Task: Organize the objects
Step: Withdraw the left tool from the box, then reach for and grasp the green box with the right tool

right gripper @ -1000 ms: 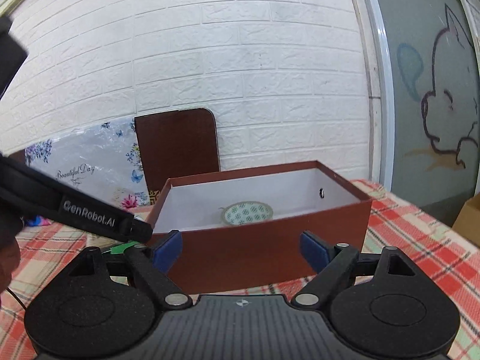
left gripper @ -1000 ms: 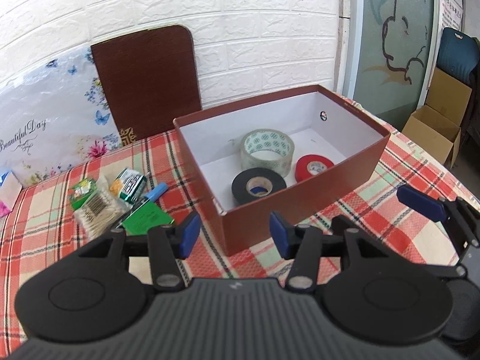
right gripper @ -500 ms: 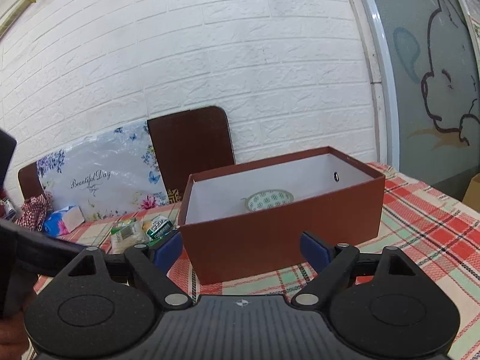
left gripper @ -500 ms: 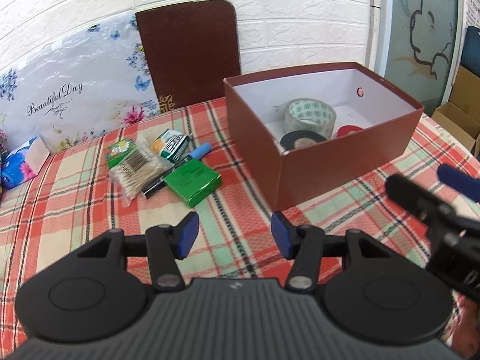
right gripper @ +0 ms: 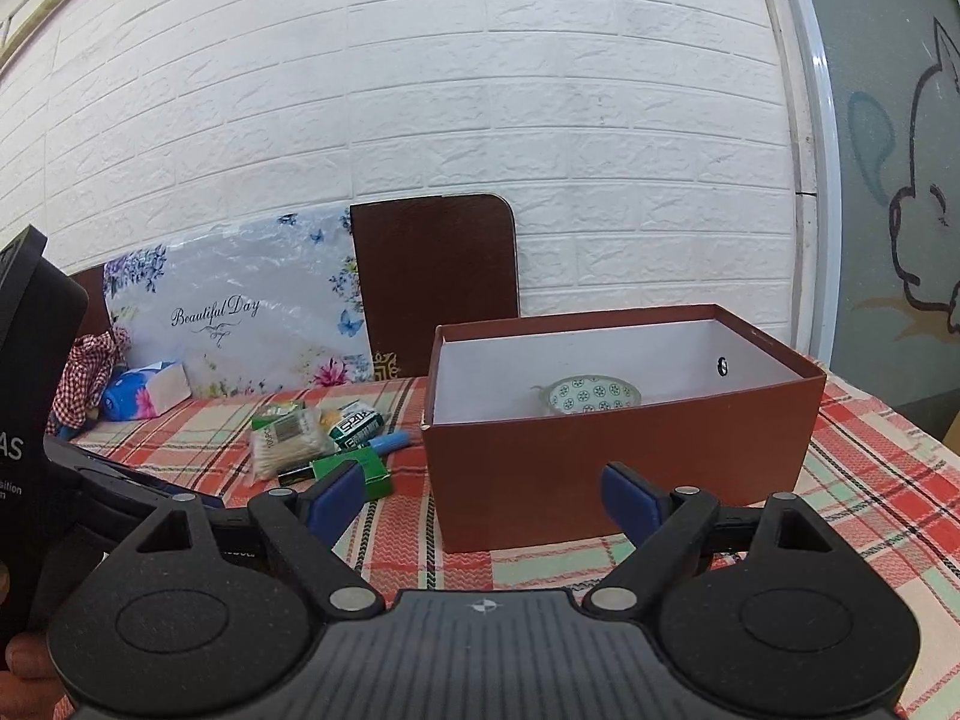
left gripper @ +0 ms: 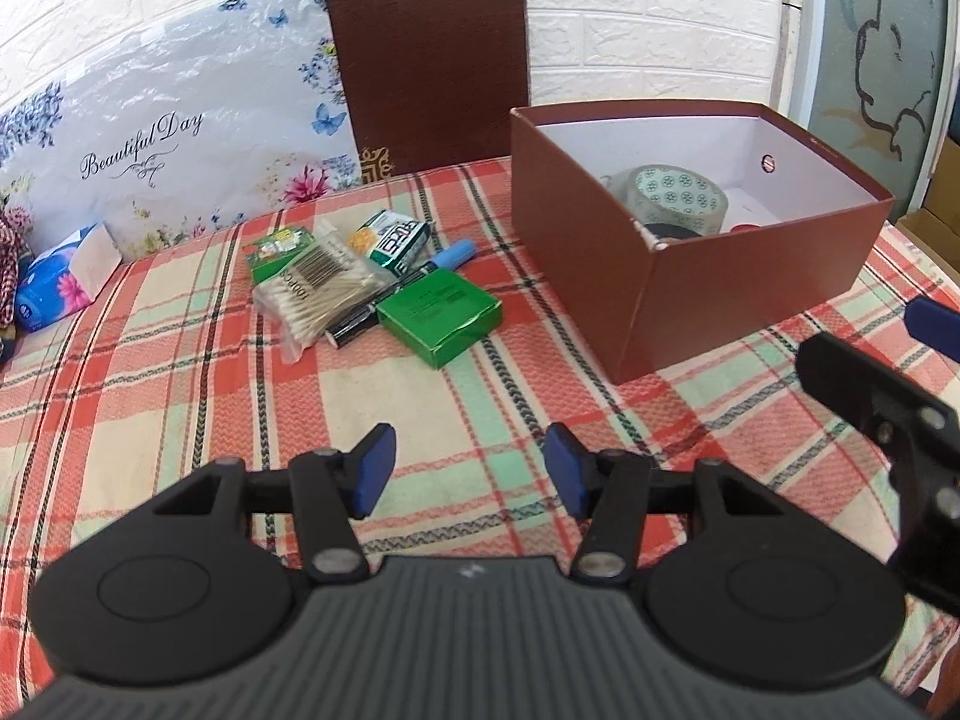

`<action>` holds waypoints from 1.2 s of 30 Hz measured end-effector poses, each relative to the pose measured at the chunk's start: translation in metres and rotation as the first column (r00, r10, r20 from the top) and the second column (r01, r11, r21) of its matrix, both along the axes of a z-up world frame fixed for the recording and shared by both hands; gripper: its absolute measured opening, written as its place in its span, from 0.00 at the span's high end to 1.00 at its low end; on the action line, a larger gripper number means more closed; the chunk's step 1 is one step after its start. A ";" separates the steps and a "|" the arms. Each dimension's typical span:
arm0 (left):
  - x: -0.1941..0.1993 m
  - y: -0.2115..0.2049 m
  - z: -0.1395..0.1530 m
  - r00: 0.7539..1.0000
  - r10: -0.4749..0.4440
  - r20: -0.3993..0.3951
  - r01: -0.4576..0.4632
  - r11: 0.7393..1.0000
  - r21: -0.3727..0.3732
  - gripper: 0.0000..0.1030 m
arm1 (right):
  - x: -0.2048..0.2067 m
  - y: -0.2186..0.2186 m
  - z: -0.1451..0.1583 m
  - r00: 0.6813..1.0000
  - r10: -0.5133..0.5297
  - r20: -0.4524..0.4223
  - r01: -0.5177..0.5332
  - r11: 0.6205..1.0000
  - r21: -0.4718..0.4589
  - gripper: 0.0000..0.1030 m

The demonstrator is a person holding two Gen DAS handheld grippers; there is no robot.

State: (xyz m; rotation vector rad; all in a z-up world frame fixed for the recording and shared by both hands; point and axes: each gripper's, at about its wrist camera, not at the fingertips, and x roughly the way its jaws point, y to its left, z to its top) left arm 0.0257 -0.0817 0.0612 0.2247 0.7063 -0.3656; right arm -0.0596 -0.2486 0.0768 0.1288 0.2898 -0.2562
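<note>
From my left camera, taking the brown box (left gripper: 750, 294) as my landmark, I see farthest to its left a blue tissue pack (left gripper: 63, 279) lying at the foot of a floral "Beautiful Day" board (left gripper: 162, 150) that leans on the brick wall. Nearer the box a small heap sits on the plaid tablecloth (left gripper: 180, 408): a clear bag of cotton swabs (left gripper: 318, 288) lies across a black cylinder (left gripper: 354, 327), with a green packet (left gripper: 279, 243) behind it, a green-and-white pack (left gripper: 393, 240) beside that, a blue marker (left gripper: 453, 255) pointing toward the box, and a flat green box (left gripper: 441, 315) closest to me, touching the black cylinder. Nothing stands between this heap and the box's left wall. A dark brown panel (left gripper: 429, 66) stands behind the box's left corner. Inside the open, white-lined box a roll of clear tape (left gripper: 675, 198) leans over a black roll (left gripper: 675, 232), with a sliver of red (left gripper: 750, 228) to its right. My left gripper (left gripper: 468, 468) hangs over bare cloth in front of the heap, jaws apart and empty. My right gripper (right gripper: 486, 495) faces the box's front wall, jaws spread wide, holding nothing.
</note>
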 end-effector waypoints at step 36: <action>0.073 0.151 -0.077 0.925 0.374 0.066 -0.369 0.926 -0.081 0.17 | 0.108 0.072 -0.037 0.929 0.290 -0.231 -0.325 0.936 -0.131 0.27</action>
